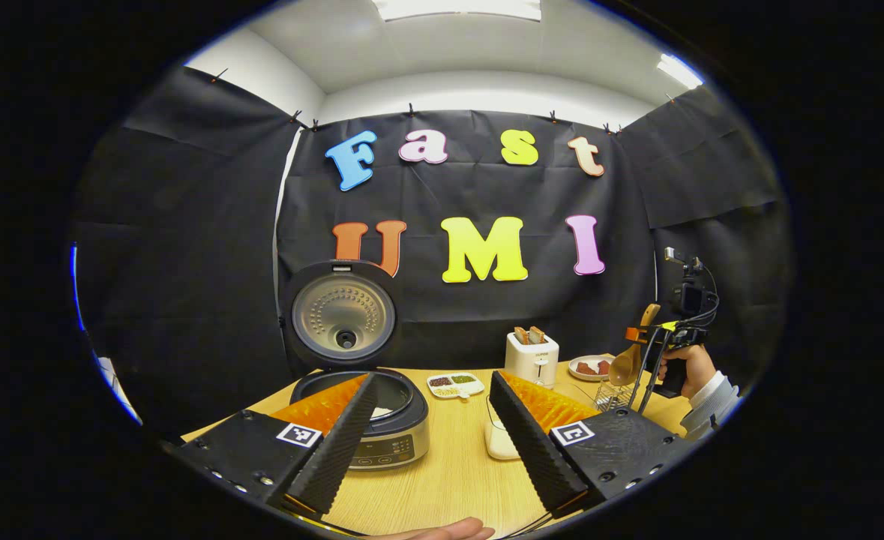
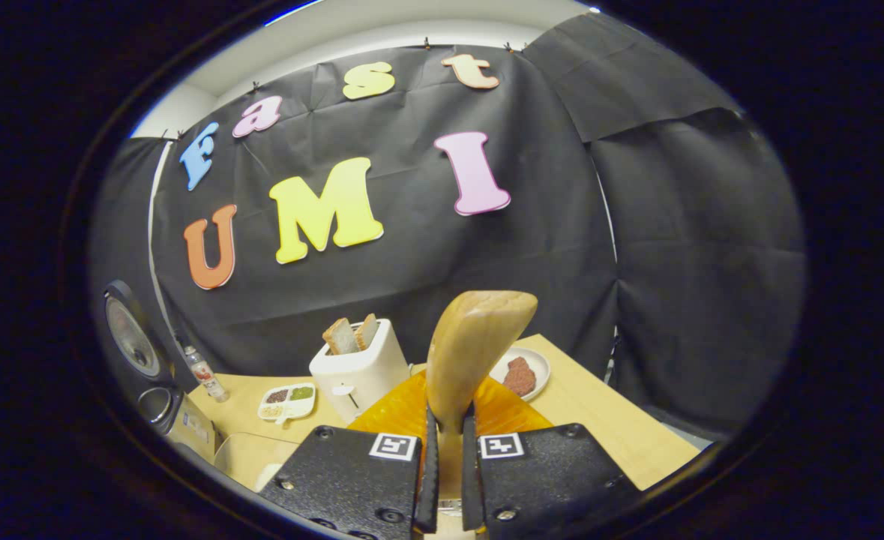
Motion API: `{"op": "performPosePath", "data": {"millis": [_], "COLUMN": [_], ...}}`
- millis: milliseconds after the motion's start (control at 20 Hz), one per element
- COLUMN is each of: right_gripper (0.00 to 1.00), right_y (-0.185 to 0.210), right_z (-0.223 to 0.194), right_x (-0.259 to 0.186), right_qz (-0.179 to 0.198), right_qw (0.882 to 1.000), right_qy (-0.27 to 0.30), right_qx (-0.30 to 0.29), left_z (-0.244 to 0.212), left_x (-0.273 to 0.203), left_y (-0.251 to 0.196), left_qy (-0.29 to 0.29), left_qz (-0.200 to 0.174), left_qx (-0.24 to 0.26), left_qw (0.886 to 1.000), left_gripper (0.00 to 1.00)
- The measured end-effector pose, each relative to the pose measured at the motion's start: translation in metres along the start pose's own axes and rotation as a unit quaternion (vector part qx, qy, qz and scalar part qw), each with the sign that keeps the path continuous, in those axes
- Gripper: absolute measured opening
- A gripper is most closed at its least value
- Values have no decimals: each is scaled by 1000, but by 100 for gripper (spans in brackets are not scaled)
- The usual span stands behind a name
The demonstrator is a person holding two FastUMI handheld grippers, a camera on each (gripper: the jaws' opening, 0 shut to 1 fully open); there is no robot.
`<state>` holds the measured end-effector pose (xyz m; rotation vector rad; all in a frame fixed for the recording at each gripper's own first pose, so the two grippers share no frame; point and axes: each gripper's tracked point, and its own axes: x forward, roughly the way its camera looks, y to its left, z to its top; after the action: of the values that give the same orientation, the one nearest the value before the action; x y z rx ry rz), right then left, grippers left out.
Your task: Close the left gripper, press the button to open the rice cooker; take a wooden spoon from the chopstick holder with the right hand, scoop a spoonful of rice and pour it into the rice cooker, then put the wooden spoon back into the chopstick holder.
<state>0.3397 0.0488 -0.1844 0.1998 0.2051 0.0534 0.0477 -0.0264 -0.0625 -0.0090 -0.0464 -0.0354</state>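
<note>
Left gripper (image 1: 433,420) low over the near edge of the wooden table (image 1: 456,465), fingers wide apart, nothing between them. Rice cooker (image 1: 382,420) sits just beyond its left finger, lid (image 1: 343,315) standing upright and open, pot w/ something white at the bottom.

Right gripper (image 2: 446,469) clamped on the wooden spoon (image 2: 475,352): both fingers press the handle, bowl end pointing up and away in the right gripper view. In the left gripper view the same spoon (image 1: 625,364) is at far right, held above the wire chopstick holder (image 1: 612,394) (can't tell if its tip touches the holder), a hand (image 1: 685,371) in a light sleeve gripping the tool.

Other items on the table: white toaster (image 1: 531,358) w/ two slices, far centre; divided dish of grains (image 1: 455,385) left of it; plate w/ reddish food (image 1: 590,367) to its right. White container (image 1: 500,439) near the left gripper's right finger.
</note>
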Motion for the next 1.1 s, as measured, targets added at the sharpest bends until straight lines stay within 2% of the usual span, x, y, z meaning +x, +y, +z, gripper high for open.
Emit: {"op": "performPosePath", "data": {"millis": [100,150,200,300,450,650,800,950,1000,1050,1100], "right_gripper": [22,34,40,65,100,100,100,100,96,100,100], "right_y": [-4,-6,-11,-18,-15,-1,21,31,38,44,47], "right_z": [-5,-8,-4,7,31,56,72,81,84,90,92], "right_x": [7,8,9,3,-12,-48,-87,-123,-137,-149,-162], "right_qz": [-1,-3,-14,-39,-51,-52,-25,-19,-12,-5,0], "right_qw": [1000,1000,1000,999,997,996,997,997,996,996,996], "right_qy": [9,13,12,-4,-28,-46,-59,-61,-65,-70,-71], "right_qx": [5,4,-4,-25,-40,-49,-40,-53,-56,-58,-61], "left_z": [3,1,1,-1,0,1,5,17,21,26,31], "left_x": [-2,-4,-3,-3,-3,-3,-1,1,3,6,10], "left_y": [-5,-9,-11,-8,0,15,26,38,44,50,55], "left_qy": [-1,0,-1,3,5,10,12,10,9,8,7], "left_qz": [-2,-6,-8,-6,1,6,14,19,22,26,30], "left_qx": [-2,-5,-7,-6,-10,-24,-28,-25,-23,-22,-21], "left_qw": [1000,1000,1000,1000,1000,1000,999,999,999,999,999], "left_gripper": [96,96,95,100,96,95,96,96,96,96,96]}}
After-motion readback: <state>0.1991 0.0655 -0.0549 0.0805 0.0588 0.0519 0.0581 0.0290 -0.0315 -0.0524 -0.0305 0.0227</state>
